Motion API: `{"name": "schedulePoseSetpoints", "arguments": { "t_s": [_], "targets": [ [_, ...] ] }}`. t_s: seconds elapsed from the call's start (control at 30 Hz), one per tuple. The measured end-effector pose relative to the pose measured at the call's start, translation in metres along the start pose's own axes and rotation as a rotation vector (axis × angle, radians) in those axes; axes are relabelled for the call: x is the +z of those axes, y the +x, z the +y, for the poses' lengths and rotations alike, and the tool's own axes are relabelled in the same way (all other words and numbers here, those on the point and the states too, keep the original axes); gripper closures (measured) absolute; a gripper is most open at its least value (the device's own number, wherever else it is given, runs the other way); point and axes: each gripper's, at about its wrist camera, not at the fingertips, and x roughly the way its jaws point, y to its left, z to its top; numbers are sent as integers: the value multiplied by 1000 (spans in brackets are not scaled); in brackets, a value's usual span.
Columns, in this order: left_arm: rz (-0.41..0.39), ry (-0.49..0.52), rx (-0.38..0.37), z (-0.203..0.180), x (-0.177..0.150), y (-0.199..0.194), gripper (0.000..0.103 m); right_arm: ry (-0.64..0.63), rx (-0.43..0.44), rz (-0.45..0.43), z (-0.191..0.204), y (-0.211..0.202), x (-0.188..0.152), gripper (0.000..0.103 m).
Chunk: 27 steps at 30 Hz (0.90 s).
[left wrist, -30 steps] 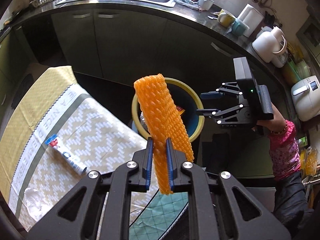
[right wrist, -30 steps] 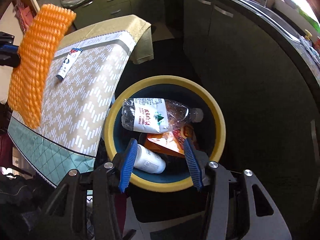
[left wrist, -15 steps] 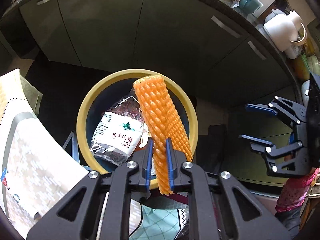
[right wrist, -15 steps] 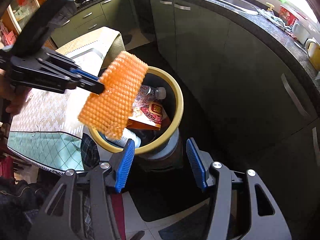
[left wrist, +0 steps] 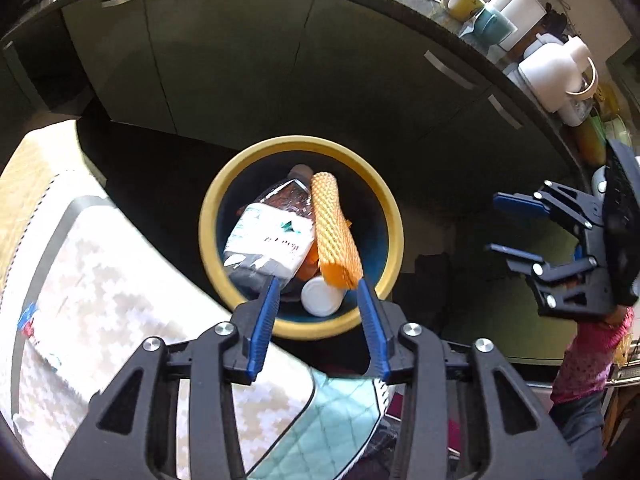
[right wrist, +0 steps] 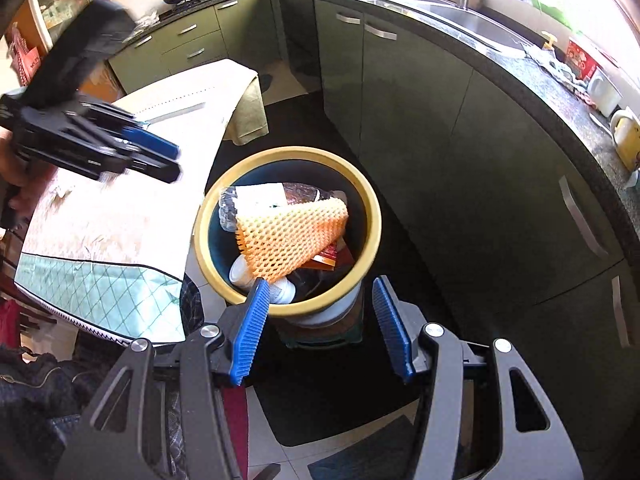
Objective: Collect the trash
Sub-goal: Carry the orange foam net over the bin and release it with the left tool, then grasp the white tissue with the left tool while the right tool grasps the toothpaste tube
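Observation:
An orange foam net sleeve (left wrist: pixel 334 230) (right wrist: pixel 290 234) lies loose in the yellow-rimmed bin (left wrist: pixel 394 216) (right wrist: pixel 370 210), on top of a plastic water bottle (left wrist: pixel 270 240) (right wrist: pixel 256 196), an orange wrapper (right wrist: pixel 334 258) and a white container (left wrist: pixel 322 300) (right wrist: pixel 244 272). My left gripper (left wrist: pixel 318 286) (right wrist: pixel 174 162) hovers above the bin's near rim; its jaws are opening with nothing between them. My right gripper (right wrist: pixel 318 286) (left wrist: pixel 494 222) stands open and holds nothing, off to the bin's side.
A table with a patterned cloth (left wrist: pixel 120 280) (right wrist: pixel 120 208) stands beside the bin, with a toothpaste tube (left wrist: pixel 28 318) on it. Dark green cabinets (left wrist: pixel 240 60) and a counter with a kettle (left wrist: pixel 554 70) and mugs (left wrist: pixel 460 0) curve behind. A person's pink sleeve (left wrist: pixel 588 356) shows at right.
My left gripper carried the orange net from over the table to above the bin, opened, and the net dropped in. My right gripper pulled back from the bin.

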Motion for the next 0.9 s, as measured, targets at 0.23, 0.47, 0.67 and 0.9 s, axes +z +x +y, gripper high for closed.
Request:
{"name": "schedulePoseSetpoints", "arguments": {
  "t_s": [0.23,0.47,0.67,0.9],
  "targets": [
    [-14,-79,205,80,-116,-98,55,-98,35,11,45,14,24,49],
    [59,-323,360,195,-209,-131,51,-257,88,48,128,45,69,49],
    [66,-503,397,272,-234,-127,46,-394,100,90,200,59,93,48],
    [79,-640,271,314,-234,-102,41,-503,101,132,251,74,100,48]
  ]
}}
